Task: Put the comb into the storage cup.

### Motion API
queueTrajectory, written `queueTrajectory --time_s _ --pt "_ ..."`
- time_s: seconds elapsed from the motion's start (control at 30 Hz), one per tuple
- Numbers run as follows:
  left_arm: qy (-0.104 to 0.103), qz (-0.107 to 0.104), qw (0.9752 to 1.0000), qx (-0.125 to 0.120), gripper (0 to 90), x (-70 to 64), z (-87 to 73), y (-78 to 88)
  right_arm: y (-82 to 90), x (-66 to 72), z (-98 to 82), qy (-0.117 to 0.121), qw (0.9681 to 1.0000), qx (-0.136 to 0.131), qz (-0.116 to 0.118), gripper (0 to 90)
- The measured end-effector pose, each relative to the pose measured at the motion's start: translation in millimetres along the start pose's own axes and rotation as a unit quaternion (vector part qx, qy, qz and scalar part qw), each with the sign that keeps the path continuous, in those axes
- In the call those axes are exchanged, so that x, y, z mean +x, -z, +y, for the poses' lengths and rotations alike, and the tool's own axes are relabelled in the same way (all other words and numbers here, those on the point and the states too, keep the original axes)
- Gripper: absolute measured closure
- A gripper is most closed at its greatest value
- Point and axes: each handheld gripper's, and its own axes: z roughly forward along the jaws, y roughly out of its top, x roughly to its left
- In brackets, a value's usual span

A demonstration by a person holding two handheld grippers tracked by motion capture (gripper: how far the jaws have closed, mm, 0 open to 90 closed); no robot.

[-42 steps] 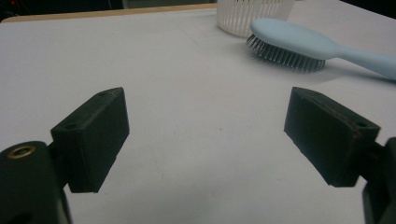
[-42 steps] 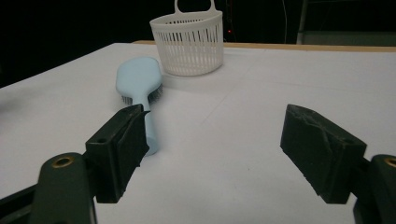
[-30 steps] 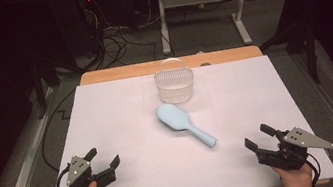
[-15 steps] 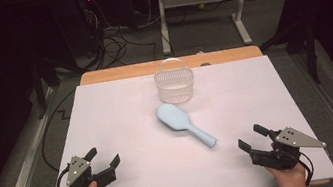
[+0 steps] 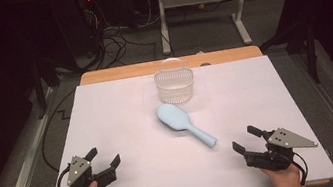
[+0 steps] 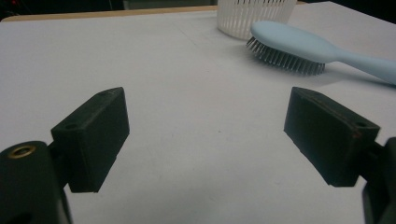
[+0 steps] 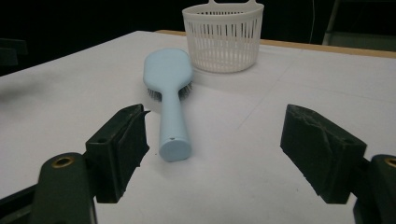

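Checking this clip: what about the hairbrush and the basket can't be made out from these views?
- Light blue plastic hairbrush: bristles face down in the high view, hidden by its own back.
- White slotted plastic basket: its inside is screened by its wall in the right gripper view; the left gripper view's top edge cuts off its rim.

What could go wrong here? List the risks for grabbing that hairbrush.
1. The hairbrush lies bristles down; a pinch on its slim, rounded handle may let it roll or tilt.
2. Its head sits close to the white basket; a push could knock the basket.
3. The right gripper is open, and may nudge the handle first.
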Motion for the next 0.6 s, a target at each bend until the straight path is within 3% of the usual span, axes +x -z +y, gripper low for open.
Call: queueTrajectory --time_s 0.6 --pt "-0.001 0.0 1.0 -0.002 14.9 -0.4 0.0 0.4 -10.0 10.7 1.2 0.006 0.9997 0.007 0.021 23.2"
